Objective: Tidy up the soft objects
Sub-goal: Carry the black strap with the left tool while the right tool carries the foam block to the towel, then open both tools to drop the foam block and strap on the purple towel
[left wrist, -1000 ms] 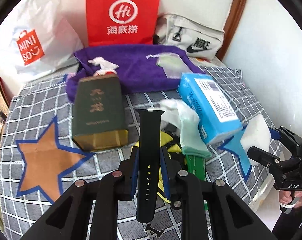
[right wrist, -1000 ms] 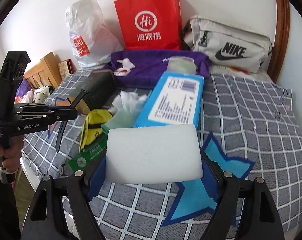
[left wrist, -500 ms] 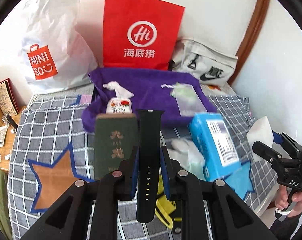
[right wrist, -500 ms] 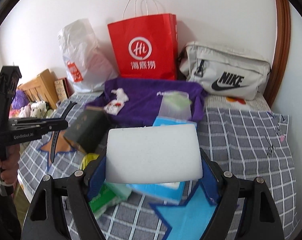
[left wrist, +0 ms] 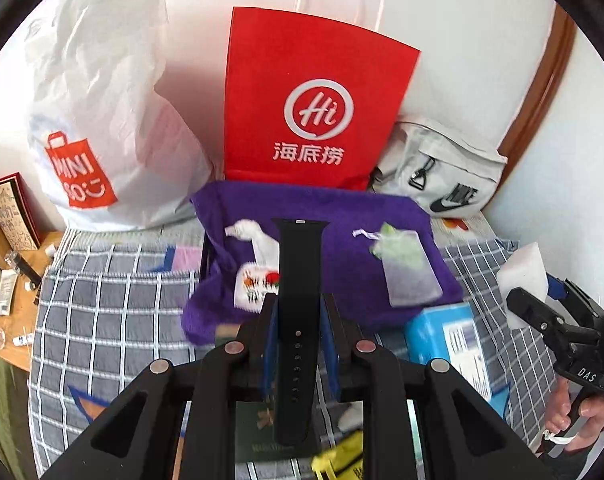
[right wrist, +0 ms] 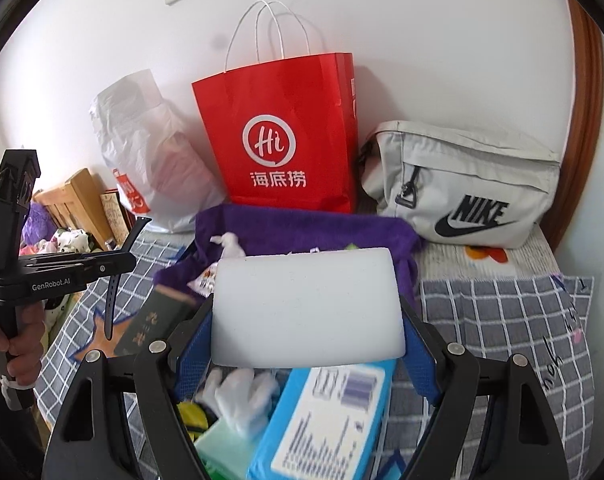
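The left hand-held gripper point(left wrist: 298, 344) is nearly closed, its blue pads clamped on a black watch strap point(left wrist: 299, 276) that stands up the middle of the left wrist view, its top end over the purple towel point(left wrist: 342, 216). The right hand-held gripper point(right wrist: 308, 344) stands wide, pads pressed on the two ends of a white sponge block point(right wrist: 308, 306) at the centre of the right wrist view.

Only the right wrist view shows the strap side-on, hanging curved from the left gripper at the left edge of the frame, with the hand point(right wrist: 16, 344) on the handle. Only the left wrist view shows the sponge from its end, at the right edge, and the wooden shelf point(left wrist: 6, 276) at far left.

Both views show the red paper bag point(right wrist: 278, 140), white plastic bag point(left wrist: 98, 120) and grey pouch point(right wrist: 466, 184) against the wall, behind the checked bed cover point(right wrist: 502, 312).

The sponge hides most of the towel's small packets. The blue box point(right wrist: 326, 416), white glove point(right wrist: 238, 396) and dark green box point(right wrist: 154, 324) are blurred and partly cut off by the fingers.
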`<action>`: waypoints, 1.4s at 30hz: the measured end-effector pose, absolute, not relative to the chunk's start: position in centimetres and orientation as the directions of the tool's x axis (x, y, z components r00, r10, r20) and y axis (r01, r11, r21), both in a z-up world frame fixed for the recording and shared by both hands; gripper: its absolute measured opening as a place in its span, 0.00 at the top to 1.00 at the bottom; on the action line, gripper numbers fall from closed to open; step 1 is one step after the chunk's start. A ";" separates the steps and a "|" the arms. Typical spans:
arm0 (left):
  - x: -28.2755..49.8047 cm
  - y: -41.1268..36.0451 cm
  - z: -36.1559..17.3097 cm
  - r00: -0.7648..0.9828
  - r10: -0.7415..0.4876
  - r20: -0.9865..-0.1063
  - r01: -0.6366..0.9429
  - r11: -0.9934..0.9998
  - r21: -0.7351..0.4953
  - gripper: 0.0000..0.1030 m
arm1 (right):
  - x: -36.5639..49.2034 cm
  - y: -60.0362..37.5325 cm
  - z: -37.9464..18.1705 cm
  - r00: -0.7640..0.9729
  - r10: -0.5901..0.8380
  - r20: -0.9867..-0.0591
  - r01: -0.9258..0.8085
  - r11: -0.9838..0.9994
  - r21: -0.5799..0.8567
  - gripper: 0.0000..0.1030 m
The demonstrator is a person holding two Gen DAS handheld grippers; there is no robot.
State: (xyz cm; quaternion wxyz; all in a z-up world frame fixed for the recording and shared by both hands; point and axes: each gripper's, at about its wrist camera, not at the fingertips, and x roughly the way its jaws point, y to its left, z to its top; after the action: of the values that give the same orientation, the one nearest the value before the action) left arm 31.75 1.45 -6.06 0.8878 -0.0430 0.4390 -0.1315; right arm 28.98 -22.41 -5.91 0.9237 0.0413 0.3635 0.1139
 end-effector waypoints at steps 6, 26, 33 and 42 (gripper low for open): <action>35.1 1.6 -7.0 0.572 -0.276 -0.772 0.177 0.961 -0.213 0.81 | 32.4 -22.1 -7.0 0.696 0.253 -0.672 -0.179 0.967 0.179 0.21; 42.2 1.2 -11.4 0.501 -0.319 -0.805 0.135 0.947 -0.291 0.81 | 40.4 -19.4 -12.0 0.595 0.284 -0.752 -0.230 0.956 0.179 0.21; 43.4 -0.3 -13.4 0.455 -0.344 -0.822 0.163 0.939 -0.302 0.81 | 41.1 -18.5 -14.1 0.543 0.261 -0.798 -0.265 0.955 0.133 0.21; 44.7 -1.6 -16.2 0.394 -0.365 -0.844 0.185 0.930 -0.316 0.81 | 41.9 -18.7 -16.1 0.498 0.249 -0.831 -0.253 0.958 0.136 0.21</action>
State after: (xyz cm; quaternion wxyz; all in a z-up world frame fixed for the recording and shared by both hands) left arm 44.70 -1.57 -16.21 0.8304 -0.0859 0.5250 -0.1655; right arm 41.93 -18.68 -16.10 0.8655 -0.0021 0.4795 0.1452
